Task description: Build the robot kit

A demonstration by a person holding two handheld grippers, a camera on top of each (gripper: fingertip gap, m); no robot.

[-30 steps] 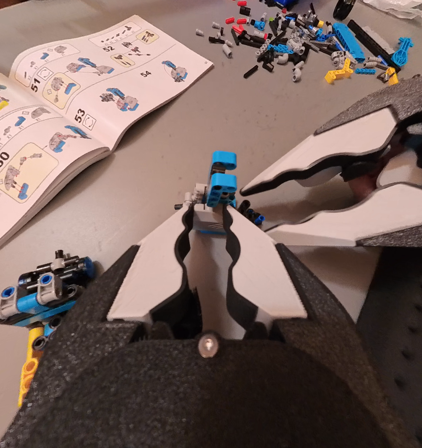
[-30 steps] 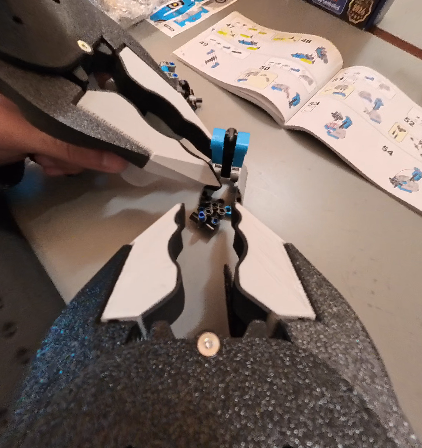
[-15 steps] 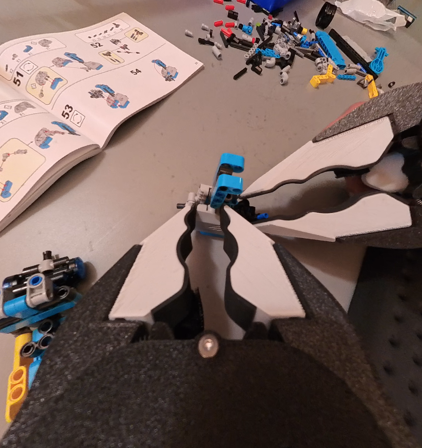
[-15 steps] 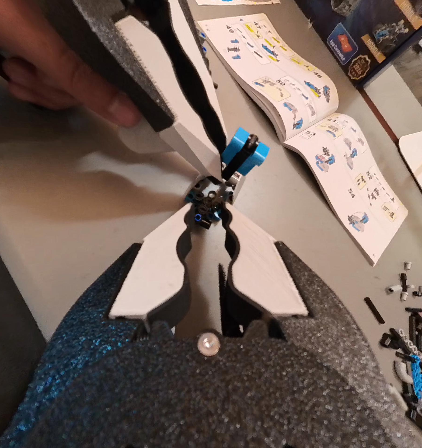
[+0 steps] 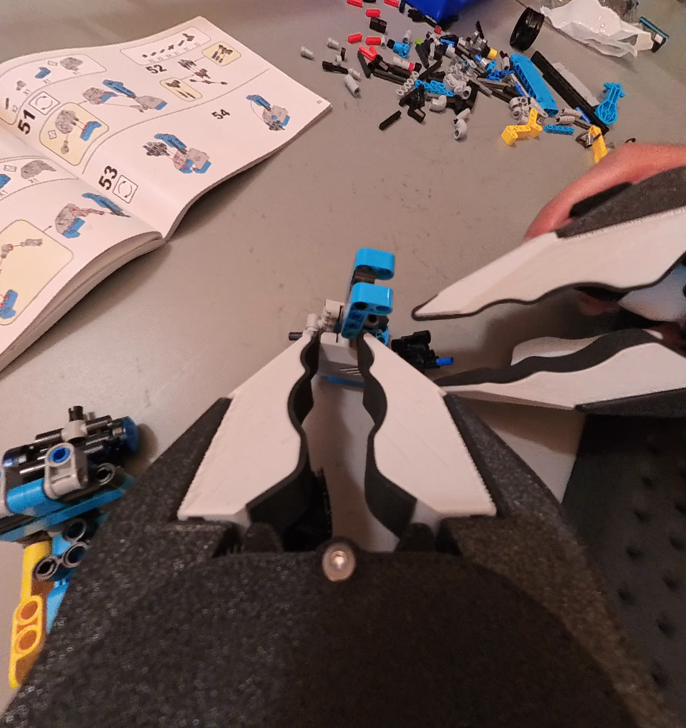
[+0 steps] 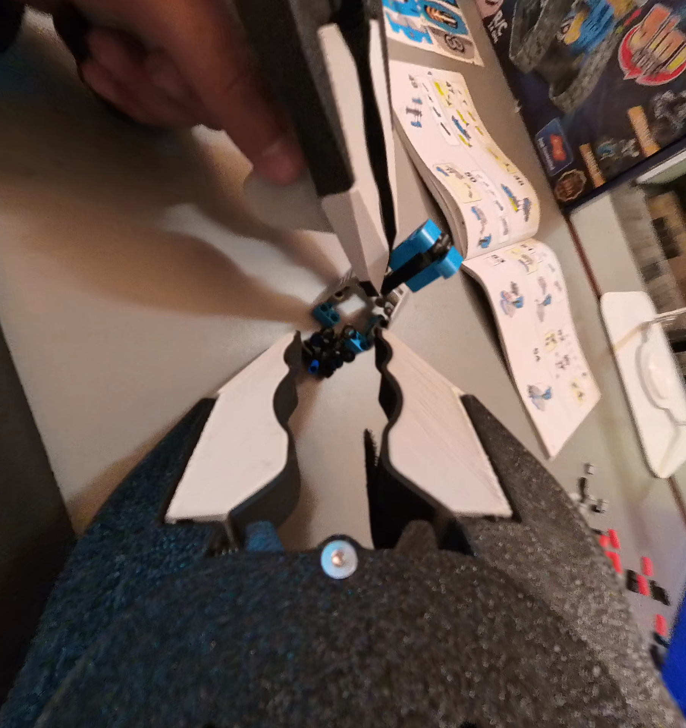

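Note:
My left gripper (image 5: 338, 342) is shut on a small grey and blue brick assembly (image 5: 367, 293) and holds it upright at the grey table. My right gripper (image 5: 432, 348) comes in from the right, held by a hand, and is open. A small black cluster of pins with a blue tip (image 5: 418, 348) sits between its fingertips, right against the assembly. In the right wrist view, the right gripper (image 6: 335, 338) is open around that black cluster (image 6: 327, 354). The left gripper (image 6: 372, 268) reaches down from the top onto the assembly (image 6: 424, 260). Whether the cluster is joined to the assembly is unclear.
An open instruction booklet (image 5: 136, 130) lies at the far left. A pile of loose pieces (image 5: 471, 86) lies at the far right, with a black wheel (image 5: 526, 23) and a plastic bag (image 5: 597, 27). A second blue and black sub-assembly (image 5: 53, 484) lies near left. A dark box (image 6: 609, 78) stands behind the booklet. The left gripper's tips are roughly 4 cm from the right gripper's.
The right gripper narrowed around the black cluster, then widened again, and rolled so its view tilted. The left gripper kept its hold and barely moved.

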